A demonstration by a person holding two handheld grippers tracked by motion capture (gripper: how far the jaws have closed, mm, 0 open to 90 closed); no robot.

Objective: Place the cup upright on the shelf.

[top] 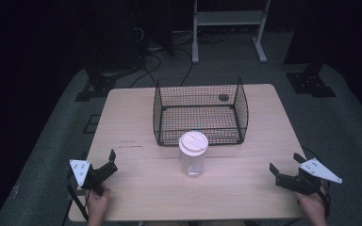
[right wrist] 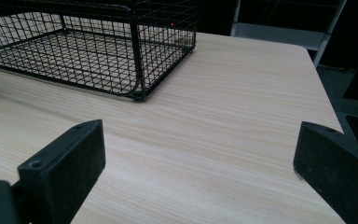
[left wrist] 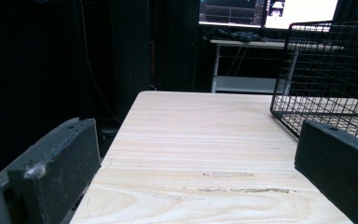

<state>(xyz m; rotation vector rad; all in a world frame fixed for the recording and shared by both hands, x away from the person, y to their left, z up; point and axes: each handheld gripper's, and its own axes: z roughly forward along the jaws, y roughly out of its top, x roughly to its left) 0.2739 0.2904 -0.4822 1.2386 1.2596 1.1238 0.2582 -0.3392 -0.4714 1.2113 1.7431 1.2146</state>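
Nothing is yet grasped: left gripper and right gripper are held agape; jar stands outside basket.

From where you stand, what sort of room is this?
Probably a lab or recording studio, not a home: dark curtained surroundings, cables on the floor, monitors on a desk behind, and one lit wooden table with a wire basket.

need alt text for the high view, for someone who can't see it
A clear plastic jar with a white lid stands upright on a light wooden table, just in front of an empty black wire basket. A person's hands hold an open left claw and an open right claw near the table's front corners, both apart from the jar. The room around is dark.
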